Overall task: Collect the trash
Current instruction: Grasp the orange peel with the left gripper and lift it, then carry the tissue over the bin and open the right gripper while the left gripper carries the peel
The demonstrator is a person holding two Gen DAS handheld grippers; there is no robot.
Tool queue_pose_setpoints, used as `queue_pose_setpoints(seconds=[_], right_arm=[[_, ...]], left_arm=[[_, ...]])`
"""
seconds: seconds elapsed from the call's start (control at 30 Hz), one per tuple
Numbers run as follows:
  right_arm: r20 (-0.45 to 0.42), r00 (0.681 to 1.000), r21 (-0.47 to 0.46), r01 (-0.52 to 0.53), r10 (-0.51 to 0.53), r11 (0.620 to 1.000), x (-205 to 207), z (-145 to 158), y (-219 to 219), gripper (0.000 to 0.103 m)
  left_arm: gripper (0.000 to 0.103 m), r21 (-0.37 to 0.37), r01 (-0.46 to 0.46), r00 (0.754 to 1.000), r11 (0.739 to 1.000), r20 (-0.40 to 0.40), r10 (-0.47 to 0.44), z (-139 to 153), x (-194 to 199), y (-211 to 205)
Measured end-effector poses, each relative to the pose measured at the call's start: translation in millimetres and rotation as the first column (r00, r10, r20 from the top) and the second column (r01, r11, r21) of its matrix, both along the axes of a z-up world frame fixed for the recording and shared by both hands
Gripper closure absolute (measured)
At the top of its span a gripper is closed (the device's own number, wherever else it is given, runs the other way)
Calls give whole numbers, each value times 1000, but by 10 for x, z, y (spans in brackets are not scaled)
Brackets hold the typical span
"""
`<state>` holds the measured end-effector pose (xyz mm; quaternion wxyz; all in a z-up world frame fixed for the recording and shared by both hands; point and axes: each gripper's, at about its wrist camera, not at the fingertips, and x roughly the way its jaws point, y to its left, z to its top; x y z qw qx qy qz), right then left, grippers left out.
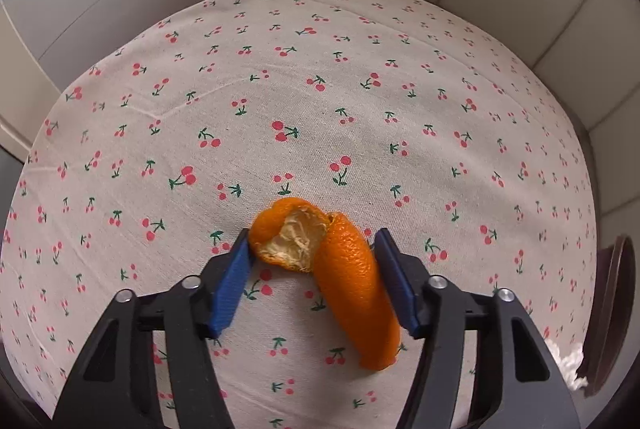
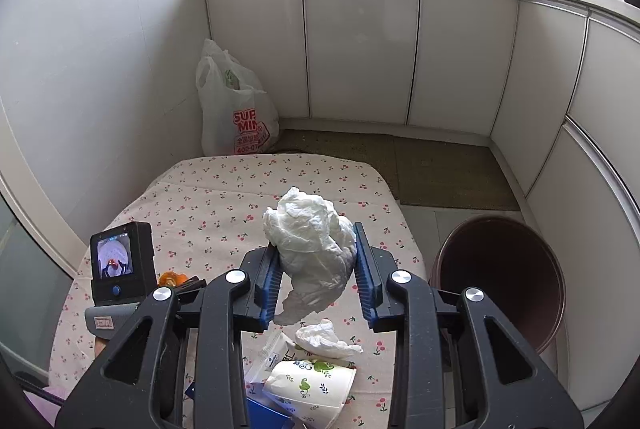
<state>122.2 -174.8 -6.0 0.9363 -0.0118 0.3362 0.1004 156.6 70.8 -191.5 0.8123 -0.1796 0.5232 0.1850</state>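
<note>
In the left wrist view an orange peel [image 1: 332,269] lies on the cherry-print tablecloth [image 1: 280,89] between the blue pads of my left gripper [image 1: 314,243]. The left pad touches the peel; the right pad stands just beside it, so the jaws are open. In the right wrist view my right gripper [image 2: 316,249] is shut on a crumpled white tissue [image 2: 310,241] and holds it above the table. The left gripper's screen unit [image 2: 120,261] shows at the left, with the peel [image 2: 172,279] beside it.
A brown trash bin [image 2: 500,277] stands on the floor right of the table; its rim shows in the left wrist view [image 1: 616,313]. Another tissue [image 2: 326,337], a paper cup [image 2: 308,385] and a plastic wrapper [image 2: 272,353] lie near. A white shopping bag [image 2: 236,109] stands beyond.
</note>
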Motion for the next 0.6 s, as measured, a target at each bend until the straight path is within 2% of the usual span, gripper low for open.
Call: queue_pose_setpoints(seconds=[0.07,0.13,0.27,0.37,0.5,0.6], right_arm=[[1,1000,5,1,-1,1000,-23,8,-17,72],[1,1000,8,-2,2,1000,-48,18,-18,72],[1,1000,2,-15,15,1000,-98,42,-31,72],[18,1000,-4,-18,18,1000,-151,83,-30,72],[43,999,4,-18,17,1000,-263,145,-69,72],[55,998,10,-16,16,1000,-355,158,-89,72]], left_arm=[[61,-29,22,1000,999,18,-22,30,-59,44],[69,-81,45,998,996,47,-41,57,-150,123],[74,-191,63,994,980,99,-45,128,-392,269],[75,-188,75,989,979,142,-49,241,-513,256],[75,-164,97,973,982,225,-58,567,-781,280],[75,-108,109,953,988,295,-72,867,-939,240]])
